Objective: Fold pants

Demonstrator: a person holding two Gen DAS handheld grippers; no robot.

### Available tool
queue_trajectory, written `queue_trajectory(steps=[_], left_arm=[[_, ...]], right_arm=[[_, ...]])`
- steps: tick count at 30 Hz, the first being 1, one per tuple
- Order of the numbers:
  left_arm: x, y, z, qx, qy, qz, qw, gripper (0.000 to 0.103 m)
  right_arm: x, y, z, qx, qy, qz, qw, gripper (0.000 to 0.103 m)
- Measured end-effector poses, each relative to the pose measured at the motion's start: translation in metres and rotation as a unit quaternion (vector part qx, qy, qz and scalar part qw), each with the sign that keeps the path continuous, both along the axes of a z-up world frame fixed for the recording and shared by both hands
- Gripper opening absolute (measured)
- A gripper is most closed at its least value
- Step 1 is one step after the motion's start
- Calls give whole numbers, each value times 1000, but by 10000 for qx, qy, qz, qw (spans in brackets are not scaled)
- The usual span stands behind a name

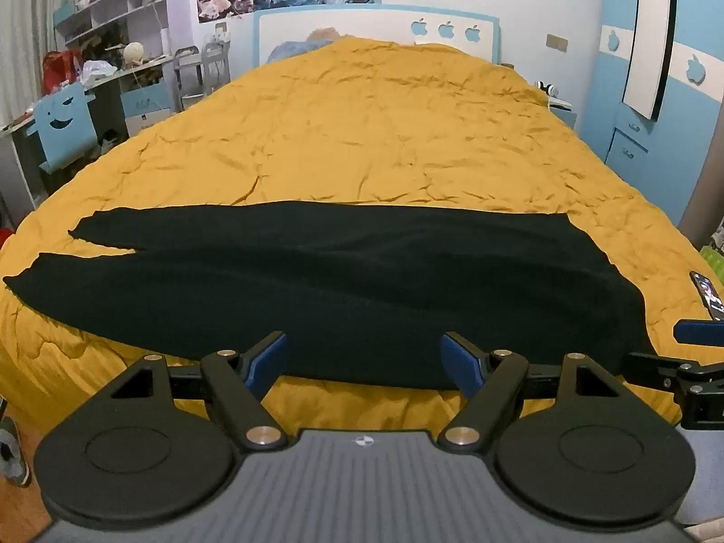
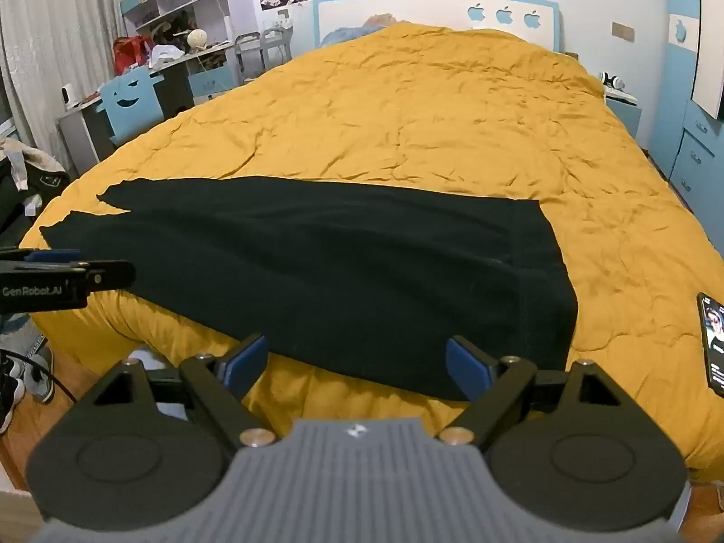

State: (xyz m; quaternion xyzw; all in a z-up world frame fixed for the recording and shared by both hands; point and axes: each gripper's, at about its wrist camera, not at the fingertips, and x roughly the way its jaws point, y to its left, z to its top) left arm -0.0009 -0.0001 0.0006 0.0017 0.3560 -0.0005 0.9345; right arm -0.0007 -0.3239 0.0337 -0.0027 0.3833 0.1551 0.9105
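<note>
Black pants (image 1: 316, 280) lie lengthwise across the yellow duvet (image 1: 362, 135), their near edge just ahead of both wide-open, empty grippers, left gripper (image 1: 362, 362) and right gripper (image 2: 355, 364).

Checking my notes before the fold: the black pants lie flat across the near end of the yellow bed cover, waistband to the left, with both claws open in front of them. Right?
Not quite: the waistband is to the right and the leg ends to the left, as the right wrist view shows. The rest holds: the black pants lie flat on the yellow bed cover, with the left claw and right claw open.
</note>
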Motion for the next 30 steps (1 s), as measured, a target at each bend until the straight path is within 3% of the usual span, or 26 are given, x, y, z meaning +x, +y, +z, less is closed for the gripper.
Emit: queue_trajectory(steps=[30], left_arm=[[5,-3,-11,13,103,13,9999,90]], right_arm=[[-1,2,1,-56,-13,81,10000,82]])
